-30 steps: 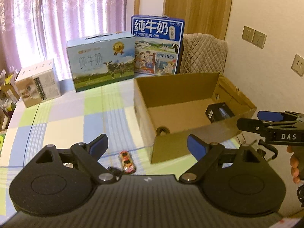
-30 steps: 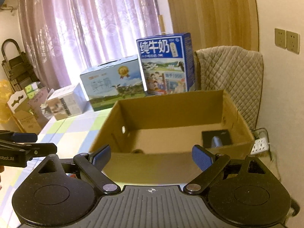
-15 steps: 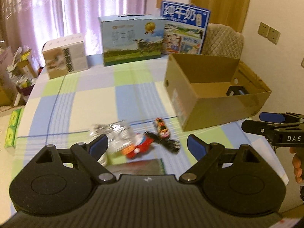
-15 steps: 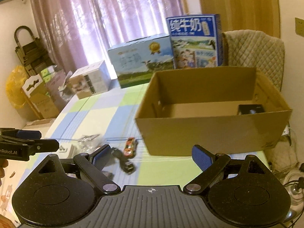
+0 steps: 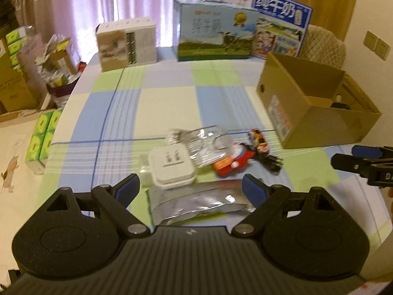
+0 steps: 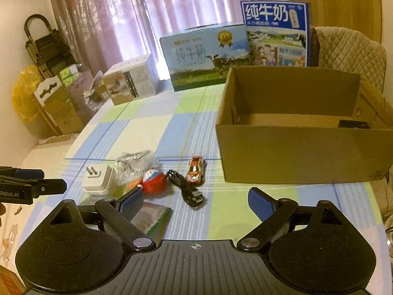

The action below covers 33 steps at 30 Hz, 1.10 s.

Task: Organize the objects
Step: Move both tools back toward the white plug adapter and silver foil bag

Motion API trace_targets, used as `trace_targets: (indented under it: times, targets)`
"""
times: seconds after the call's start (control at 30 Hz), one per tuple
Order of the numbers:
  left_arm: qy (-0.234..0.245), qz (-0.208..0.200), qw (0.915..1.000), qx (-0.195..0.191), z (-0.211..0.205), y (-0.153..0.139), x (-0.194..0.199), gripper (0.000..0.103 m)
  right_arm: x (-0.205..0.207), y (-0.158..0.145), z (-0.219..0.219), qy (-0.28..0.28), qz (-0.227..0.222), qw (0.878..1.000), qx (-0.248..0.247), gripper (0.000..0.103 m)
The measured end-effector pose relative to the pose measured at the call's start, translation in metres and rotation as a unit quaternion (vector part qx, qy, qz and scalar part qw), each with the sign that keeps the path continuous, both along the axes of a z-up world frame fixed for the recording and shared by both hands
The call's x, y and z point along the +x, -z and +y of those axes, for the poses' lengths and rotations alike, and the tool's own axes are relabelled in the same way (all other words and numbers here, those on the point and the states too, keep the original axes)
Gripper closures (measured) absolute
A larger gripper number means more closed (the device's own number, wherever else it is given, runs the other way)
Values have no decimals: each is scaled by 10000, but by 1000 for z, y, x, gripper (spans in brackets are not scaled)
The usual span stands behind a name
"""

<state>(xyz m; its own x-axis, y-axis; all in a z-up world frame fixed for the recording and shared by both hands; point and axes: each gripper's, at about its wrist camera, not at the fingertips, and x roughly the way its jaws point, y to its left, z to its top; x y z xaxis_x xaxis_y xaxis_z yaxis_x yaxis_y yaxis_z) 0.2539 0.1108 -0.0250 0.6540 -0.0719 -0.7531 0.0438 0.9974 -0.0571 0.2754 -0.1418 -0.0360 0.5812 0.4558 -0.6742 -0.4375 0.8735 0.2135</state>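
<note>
Between picks, judging by the scene; left gripper [image 5: 190, 188] and right gripper [image 6: 195, 200] both spread, empty; toy car [image 6: 195, 169] beside cardboard box [image 6: 294, 154]; next, probably pinching one item squarely.

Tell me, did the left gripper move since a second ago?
Yes. The left gripper pulled back and left from the cardboard box, which now sits far right; the white plug adapter lies ahead.
</note>
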Motion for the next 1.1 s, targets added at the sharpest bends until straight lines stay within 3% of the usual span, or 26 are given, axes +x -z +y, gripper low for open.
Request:
trace_targets:
  times: [0.27, 0.7, 0.87, 1.1]
  targets:
    - [-106, 196, 9997, 40, 12, 22, 20, 15, 6, 15, 5, 142, 191, 9996, -123, 14]
    - [-69, 446, 9977, 507, -1, 65, 78, 16, 27, 33, -17, 586, 469, 9968, -279, 14]
    - [-80, 520, 9966, 628, -3, 75, 90, 21, 34, 39, -20, 621, 566, 9959, -328, 14]
    - [0, 590, 9952, 775, -9, 83, 97, 36, 44, 45, -15, 566, 648, 9957, -351, 14]
